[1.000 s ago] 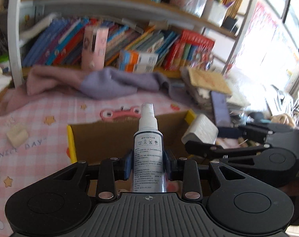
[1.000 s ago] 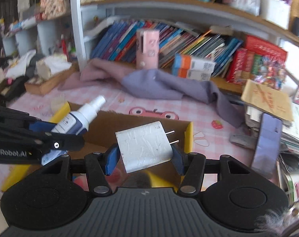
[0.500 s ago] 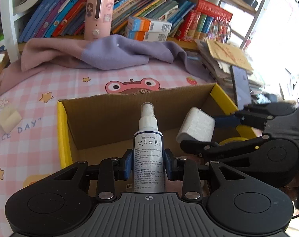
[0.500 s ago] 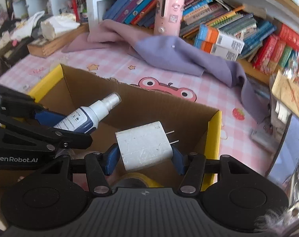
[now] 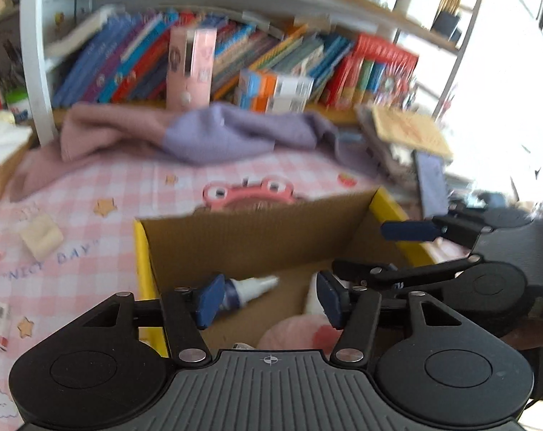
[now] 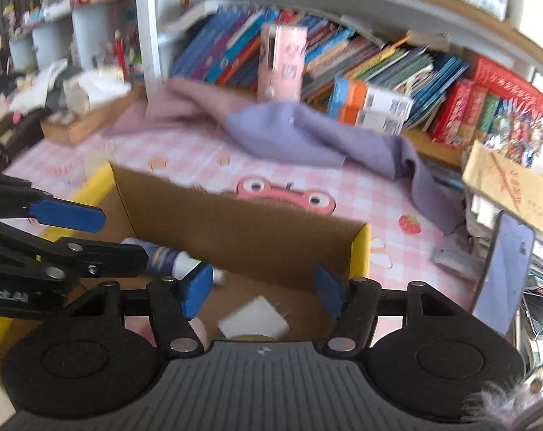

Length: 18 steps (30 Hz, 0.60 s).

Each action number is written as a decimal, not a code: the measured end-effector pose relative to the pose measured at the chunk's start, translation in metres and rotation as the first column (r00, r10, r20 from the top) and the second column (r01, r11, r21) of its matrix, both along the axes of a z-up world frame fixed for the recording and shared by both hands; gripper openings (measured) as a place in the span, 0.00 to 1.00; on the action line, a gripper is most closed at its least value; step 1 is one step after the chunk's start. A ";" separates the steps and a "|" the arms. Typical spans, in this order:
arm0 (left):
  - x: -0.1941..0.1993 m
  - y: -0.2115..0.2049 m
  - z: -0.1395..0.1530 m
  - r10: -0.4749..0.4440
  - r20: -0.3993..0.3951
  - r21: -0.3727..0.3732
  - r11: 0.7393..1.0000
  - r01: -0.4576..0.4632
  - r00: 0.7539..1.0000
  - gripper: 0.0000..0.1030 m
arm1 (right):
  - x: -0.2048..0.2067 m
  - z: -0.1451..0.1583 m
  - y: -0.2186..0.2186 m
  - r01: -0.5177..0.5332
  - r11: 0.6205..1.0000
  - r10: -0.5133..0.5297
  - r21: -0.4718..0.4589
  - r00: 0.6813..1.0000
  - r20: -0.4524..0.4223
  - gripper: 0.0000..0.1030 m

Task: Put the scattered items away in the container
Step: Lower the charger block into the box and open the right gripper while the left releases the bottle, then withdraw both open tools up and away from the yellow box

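Spray bottle [image 5: 248, 287] – half hidden by left gripper [image 5: 267, 300] – blurred.

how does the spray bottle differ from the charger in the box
The spray bottle is a long cylinder, dark blue with a white nozzle; the charger is a squat white block with metal prongs. The bottle lies on its side by the far wall of the box; the charger lies nearer the camera. Both rest loose on the box floor, free of any gripper.
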<state>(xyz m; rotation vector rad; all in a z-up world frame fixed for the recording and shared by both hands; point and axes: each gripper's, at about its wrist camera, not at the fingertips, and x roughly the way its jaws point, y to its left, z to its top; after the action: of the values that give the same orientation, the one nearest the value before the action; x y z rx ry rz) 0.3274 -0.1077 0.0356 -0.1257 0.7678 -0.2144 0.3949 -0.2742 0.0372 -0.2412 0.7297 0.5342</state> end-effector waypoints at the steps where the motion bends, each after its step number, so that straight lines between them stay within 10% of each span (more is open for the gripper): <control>1: -0.006 0.002 0.005 0.008 0.021 -0.006 1.000 -0.007 1.000 0.66 | -0.006 0.006 -0.001 0.001 1.000 -0.001 0.008 1.000 0.015 0.60; 18: -0.124 0.047 0.038 0.056 0.174 -0.076 0.996 -0.044 0.983 0.74 | -0.139 0.060 -0.016 0.198 0.975 -0.214 0.105 0.962 0.169 0.60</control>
<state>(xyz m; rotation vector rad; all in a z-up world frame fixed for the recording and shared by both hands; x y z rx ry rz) 0.2035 -0.0604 0.0735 -0.1916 0.5804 -0.2024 0.2559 -0.2898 0.0967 -0.1274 0.5463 0.3396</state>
